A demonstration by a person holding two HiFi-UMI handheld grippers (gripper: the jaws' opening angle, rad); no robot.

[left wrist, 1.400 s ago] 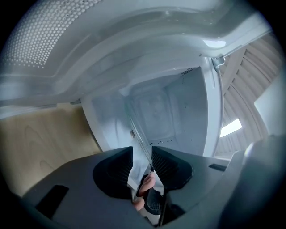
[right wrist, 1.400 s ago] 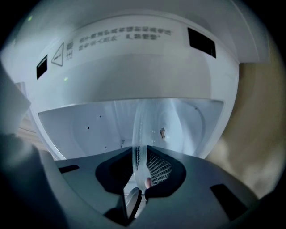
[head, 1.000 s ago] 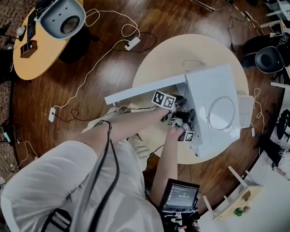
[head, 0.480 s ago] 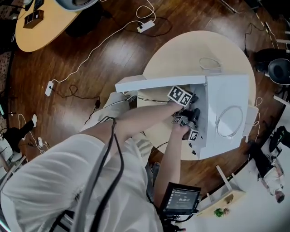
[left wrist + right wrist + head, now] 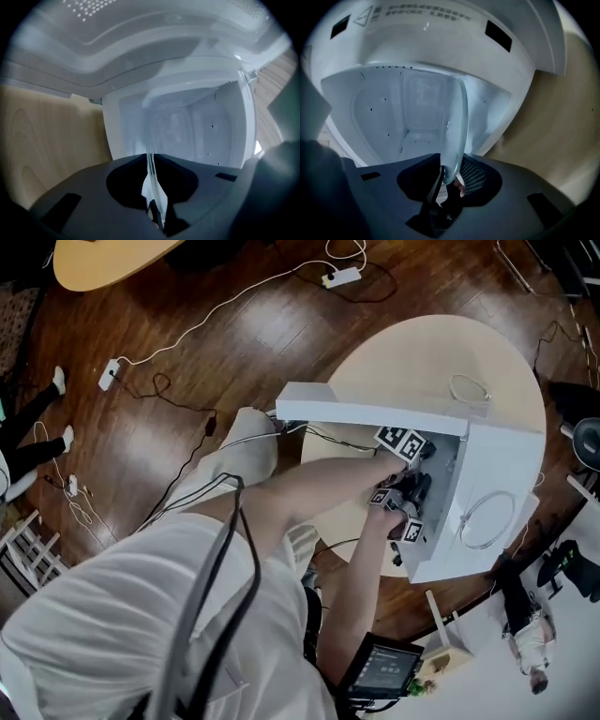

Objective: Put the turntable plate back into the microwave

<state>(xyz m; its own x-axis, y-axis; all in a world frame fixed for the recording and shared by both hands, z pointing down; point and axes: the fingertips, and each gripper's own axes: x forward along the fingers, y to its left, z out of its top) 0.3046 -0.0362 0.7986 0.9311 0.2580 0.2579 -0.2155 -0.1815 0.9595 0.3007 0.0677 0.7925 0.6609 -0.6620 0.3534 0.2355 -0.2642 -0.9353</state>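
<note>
The white microwave (image 5: 492, 460) stands on a round pale table (image 5: 422, 352) with its door (image 5: 375, 412) swung open. Both hands reach into its mouth. The clear glass turntable plate (image 5: 457, 122) stands on edge in front of the cavity (image 5: 389, 117). My left gripper (image 5: 424, 457) has just been closing and its jaws (image 5: 151, 161) now pinch the plate's thin rim (image 5: 149, 140). My right gripper (image 5: 417, 495) has just been opening. The plate's lower rim still sits between the right gripper's (image 5: 450, 174) jaws, with a gap to the meshed pad (image 5: 471, 176).
A loop of cable (image 5: 487, 519) lies on the microwave's top and another (image 5: 469, 388) on the table behind it. Cords and a power strip (image 5: 339, 277) run over the wooden floor. A small screen (image 5: 384, 667) hangs at the person's waist.
The head view has swung, so the microwave sits further right in the picture. Both hands stay at the microwave's opening and have edged a little lower and further in.
</note>
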